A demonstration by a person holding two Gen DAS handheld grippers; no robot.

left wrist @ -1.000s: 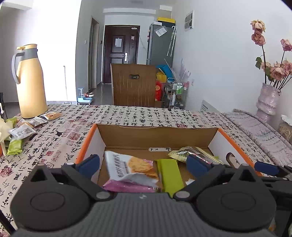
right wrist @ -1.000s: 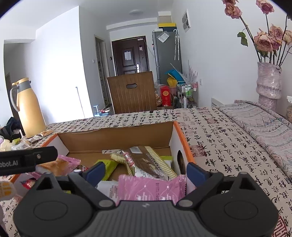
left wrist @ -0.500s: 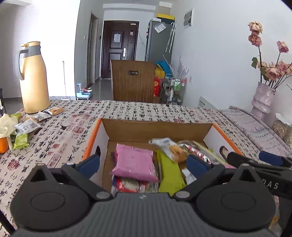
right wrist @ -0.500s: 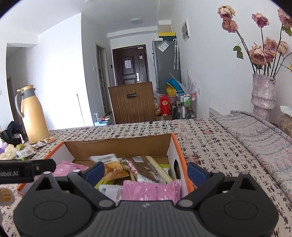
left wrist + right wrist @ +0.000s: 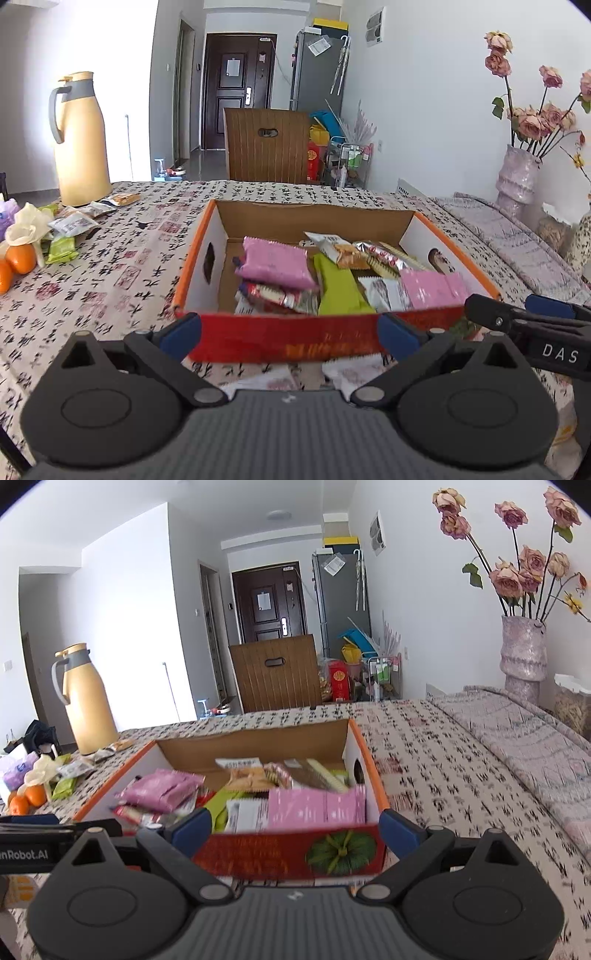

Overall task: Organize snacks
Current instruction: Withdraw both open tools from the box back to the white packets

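Left gripper (image 5: 290, 329): jaws spread wide, nothing between them; the blue fingertips (image 5: 181, 329) sit just short of the box's near wall, not touching it as far as can be seen.
Right gripper (image 5: 295, 825): jaws equally wide apart and empty, tips close to the near wall of the same box; contact cannot be told.
Cardboard box (image 5: 280, 341): straight ahead of both grippers, open-topped, orange-edged, red printed near wall with a green pumpkin picture (image 5: 341, 851) on its right part.
Snacks in box: ahead and below the fingertips, a loose heap; pink packet (image 5: 275, 262) toward the left, green packet (image 5: 338, 291) in the middle, pale pink packet (image 5: 430, 288) at the right near corner, cracker packet (image 5: 340, 249) and striped wrapper (image 5: 386, 256) farther back.
Packets under the left gripper: white wrappers (image 5: 347, 371) lie on the cloth between the box and the gripper body.
Table cloth (image 5: 122, 258): pale, printed with black characters, under everything.
Far left of the grippers: loose snack packets (image 5: 74, 225), oranges (image 5: 18, 258) and a yellow thermos jug (image 5: 81, 140), well apart from the box.
Far right: vase of dried roses (image 5: 522, 653) on a folded quilted cloth (image 5: 517, 723).
Beyond the table: wooden chair back (image 5: 277, 672) and a dark door (image 5: 267, 602).
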